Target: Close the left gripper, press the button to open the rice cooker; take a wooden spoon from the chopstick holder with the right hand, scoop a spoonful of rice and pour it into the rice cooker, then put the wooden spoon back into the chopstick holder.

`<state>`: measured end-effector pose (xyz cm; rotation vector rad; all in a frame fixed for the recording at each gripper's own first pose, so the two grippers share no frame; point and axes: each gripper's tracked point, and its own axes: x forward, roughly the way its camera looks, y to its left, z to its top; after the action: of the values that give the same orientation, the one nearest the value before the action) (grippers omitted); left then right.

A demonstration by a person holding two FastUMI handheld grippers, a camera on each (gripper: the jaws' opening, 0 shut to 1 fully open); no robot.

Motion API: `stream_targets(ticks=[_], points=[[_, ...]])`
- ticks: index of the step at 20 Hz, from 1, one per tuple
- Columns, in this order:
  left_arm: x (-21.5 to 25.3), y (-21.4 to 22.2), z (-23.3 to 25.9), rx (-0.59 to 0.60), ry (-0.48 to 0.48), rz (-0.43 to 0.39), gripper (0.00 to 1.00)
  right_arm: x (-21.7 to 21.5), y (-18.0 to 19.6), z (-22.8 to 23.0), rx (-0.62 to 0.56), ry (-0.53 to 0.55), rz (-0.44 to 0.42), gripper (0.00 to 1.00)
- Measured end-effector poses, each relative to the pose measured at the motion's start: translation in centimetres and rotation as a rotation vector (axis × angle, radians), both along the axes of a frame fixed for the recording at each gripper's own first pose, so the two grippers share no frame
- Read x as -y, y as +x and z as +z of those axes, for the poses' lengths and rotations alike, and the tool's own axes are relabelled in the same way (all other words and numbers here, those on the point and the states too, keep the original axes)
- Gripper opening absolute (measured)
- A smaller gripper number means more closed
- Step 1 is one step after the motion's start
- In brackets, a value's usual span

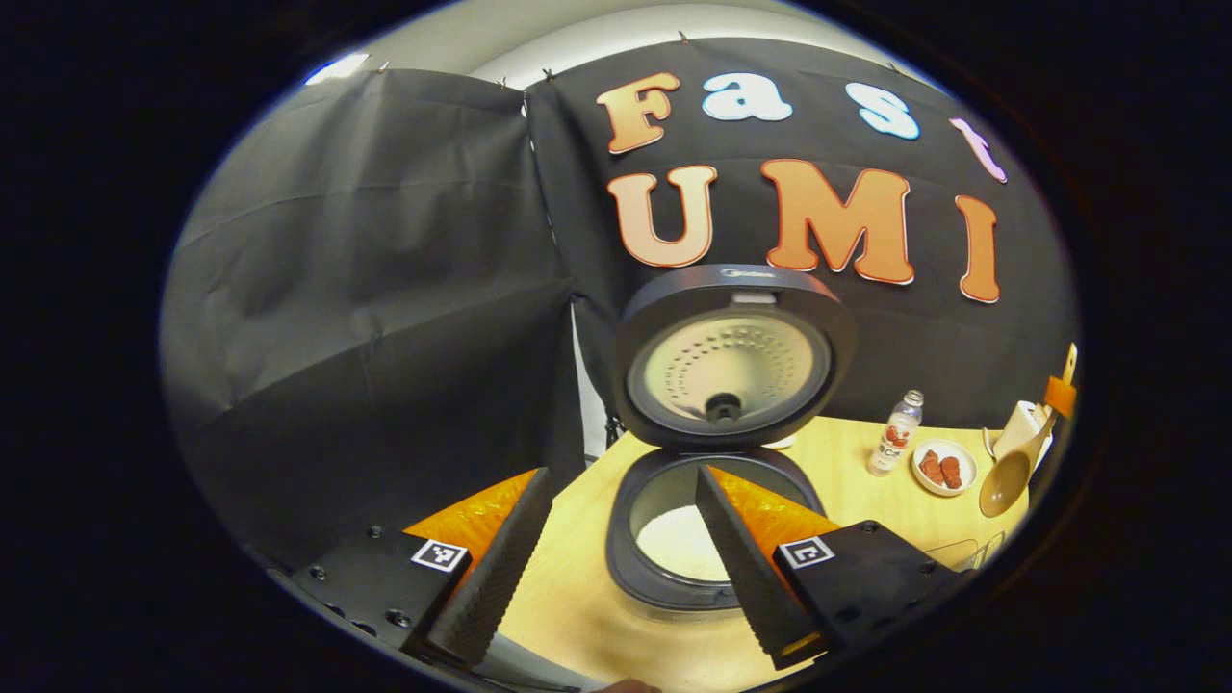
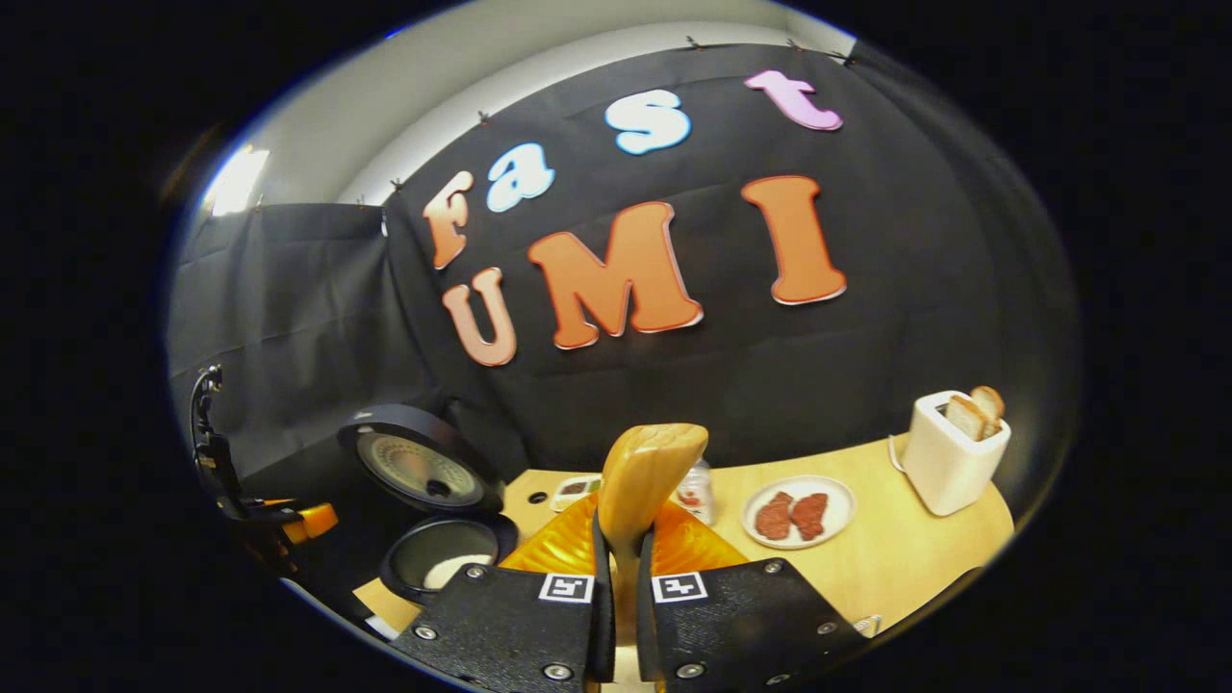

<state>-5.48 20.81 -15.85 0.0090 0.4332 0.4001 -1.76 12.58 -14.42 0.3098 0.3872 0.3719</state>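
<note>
Spoon in the right gripper's hold, rice cooker open and waiting.

The rice cooker (image 1: 707,520) stands with its lid (image 1: 733,356) swung upright, white rice visible low in the pot. The left gripper (image 1: 616,558) hovers just in front of the cooker, fingers spread wide with nothing between them. The right gripper (image 2: 616,577) is pinched tight on the wooden spoon (image 2: 643,481), whose bowl stands up above the fingers; the cooker sits off to its left, with a plate of meat (image 2: 799,512) and a toaster (image 2: 956,450) on the other side. Whether the spoon carries rice cannot be told from here. The likely risks: the handle may twist in so narrow a pinch, spilling grains on the table (image 2: 895,558) short of the cooker, or a careless swing could knock the raised lid.
</note>
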Motion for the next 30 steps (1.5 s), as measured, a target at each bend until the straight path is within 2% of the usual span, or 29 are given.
stream_targets(ticks=[5, 9, 10, 13, 16, 19, 22, 23, 27, 29, 30], points=[[4.7, 0.5, 0.8, 0.000, 0.013, -0.046, 1.00, 10.0, -1.8, -4.2, -0.080, -0.061, -0.129, 0.08], [7.1, 0.7, 1.6, 0.005, 0.021, -0.061, 1.00, 13.3, -3.0, -6.6, -0.123, -0.088, -0.171, 0.08], [7.5, 0.7, 2.0, 0.010, 0.025, -0.060, 0.97, 13.9, -3.3, -7.3, -0.134, -0.092, -0.177, 0.08], [8.1, 1.1, 3.1, 0.025, 0.044, -0.062, 1.00, 14.9, -4.1, -9.8, -0.154, -0.089, -0.189, 0.08], [8.5, 1.8, 4.4, 0.040, 0.058, -0.070, 1.00, 15.1, -5.2, -13.6, -0.232, -0.092, -0.197, 0.08], [8.0, 3.3, 6.8, 0.068, 0.094, -0.080, 0.99, 15.3, -6.1, -15.6, -0.280, -0.087, -0.216, 0.08], [6.8, 6.6, 10.5, 0.136, 0.108, -0.114, 0.96, 15.4, -6.9, -16.4, -0.308, -0.082, -0.223, 0.10], [6.1, 7.9, 11.4, 0.146, 0.097, -0.113, 1.00, 15.3, -7.2, -16.8, -0.321, -0.087, -0.220, 0.11], [3.9, 13.3, 12.3, 0.106, 0.035, -0.104, 1.00, 15.4, -8.9, -17.9, -0.409, -0.076, -0.206, 0.16], [3.4, 15.9, 12.6, 0.097, 0.049, -0.111, 0.96, 16.1, -9.1, -17.6, -0.426, -0.061, -0.223, 0.18], [3.5, 17.3, 12.4, 0.086, 0.045, -0.124, 1.00, 16.4, -9.2, -17.4, -0.431, -0.061, -0.230, 0.19]])
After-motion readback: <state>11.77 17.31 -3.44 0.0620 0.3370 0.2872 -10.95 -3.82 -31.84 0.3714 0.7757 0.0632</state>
